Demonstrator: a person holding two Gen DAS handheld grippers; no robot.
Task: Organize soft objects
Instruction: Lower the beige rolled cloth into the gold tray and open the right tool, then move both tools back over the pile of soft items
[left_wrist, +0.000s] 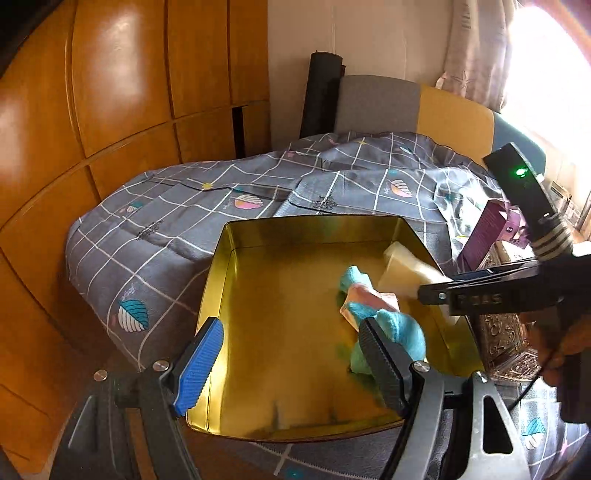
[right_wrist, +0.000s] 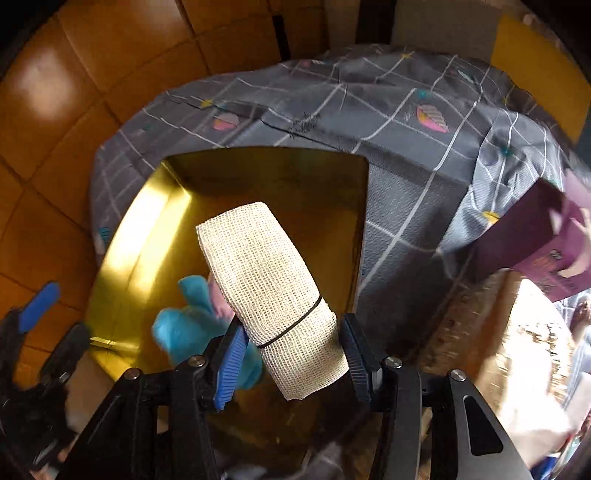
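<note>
The right tongs (right_wrist: 291, 354) hold a mesh roll (right_wrist: 264, 280) over the tin (left_wrist: 236, 236) on the bed, likely to join the toy (left_wrist: 384, 317) inside, while the left tongs (left_wrist: 291, 369) wait wide and empty.

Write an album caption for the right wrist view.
Right tool holds a cream mesh roll over the gold tin.

The tin (right_wrist: 122, 254) in front of the right claw (right_wrist: 291, 354) is shiny gold. Between that claw's blue and black pads (right_wrist: 229, 363) sits a cream roll (right_wrist: 269, 291) with tiny squares. Left of it lies a blue and pink sock (right_wrist: 192, 325). Behind is a grey blanket (right_wrist: 406, 125) with white lines.
</note>
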